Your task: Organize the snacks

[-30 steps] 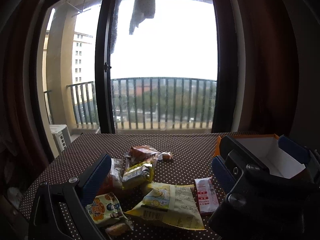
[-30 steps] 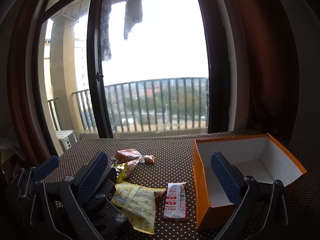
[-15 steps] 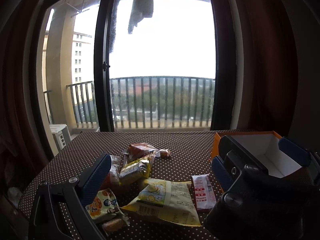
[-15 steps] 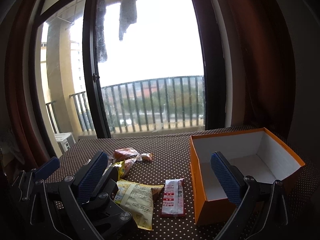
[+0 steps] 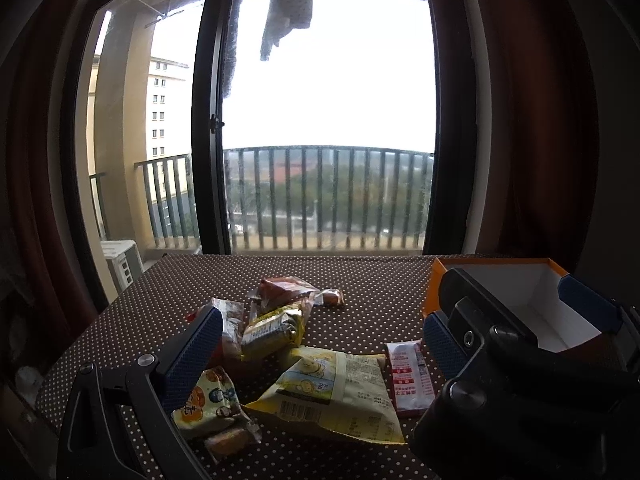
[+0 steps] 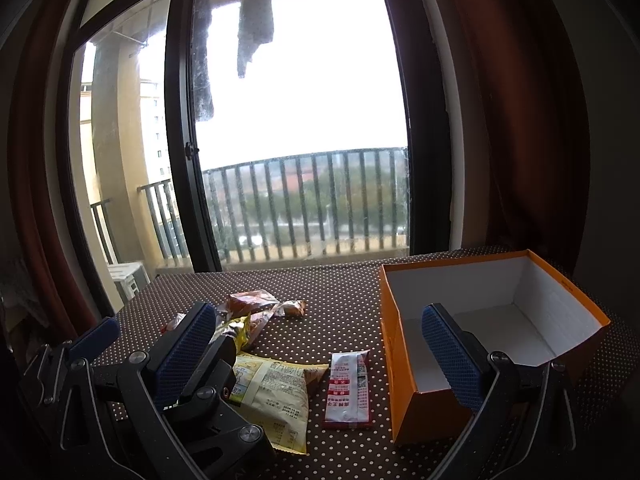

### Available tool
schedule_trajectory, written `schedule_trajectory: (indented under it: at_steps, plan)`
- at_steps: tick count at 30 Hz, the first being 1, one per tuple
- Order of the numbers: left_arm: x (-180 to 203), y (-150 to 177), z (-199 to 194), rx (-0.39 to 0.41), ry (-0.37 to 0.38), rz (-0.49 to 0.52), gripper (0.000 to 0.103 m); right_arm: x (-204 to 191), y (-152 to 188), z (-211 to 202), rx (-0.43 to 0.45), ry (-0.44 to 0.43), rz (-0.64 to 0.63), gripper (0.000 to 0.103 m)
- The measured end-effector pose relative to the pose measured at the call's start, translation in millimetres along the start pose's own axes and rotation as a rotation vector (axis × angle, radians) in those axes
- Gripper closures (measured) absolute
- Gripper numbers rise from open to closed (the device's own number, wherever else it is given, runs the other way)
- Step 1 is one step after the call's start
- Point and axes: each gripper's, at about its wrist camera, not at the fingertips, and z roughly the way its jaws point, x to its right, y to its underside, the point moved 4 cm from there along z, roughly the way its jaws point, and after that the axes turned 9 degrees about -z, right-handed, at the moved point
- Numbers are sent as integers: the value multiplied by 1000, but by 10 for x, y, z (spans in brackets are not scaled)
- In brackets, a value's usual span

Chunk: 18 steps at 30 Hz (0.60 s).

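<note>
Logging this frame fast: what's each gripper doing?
Left gripper: open, holding nothing.
Right gripper: open, holding nothing.

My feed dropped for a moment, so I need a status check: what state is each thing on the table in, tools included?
Orange box: open, upright, nothing visible inside.
Red-and-white packet: flat beside the box, untouched.
Big yellow bag: lying flat, sealed.
Snack pile: heaped, unsorted.
Left tool: open, holding nothing.
Right tool: open, holding nothing.
</note>
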Motion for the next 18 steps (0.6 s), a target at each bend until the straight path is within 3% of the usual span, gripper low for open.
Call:
schedule_trajectory:
  at_steps: [18]
  plan:
    - [-37,2,-1,0,-2,4,2,-23,4,43,-15,7,5,0]
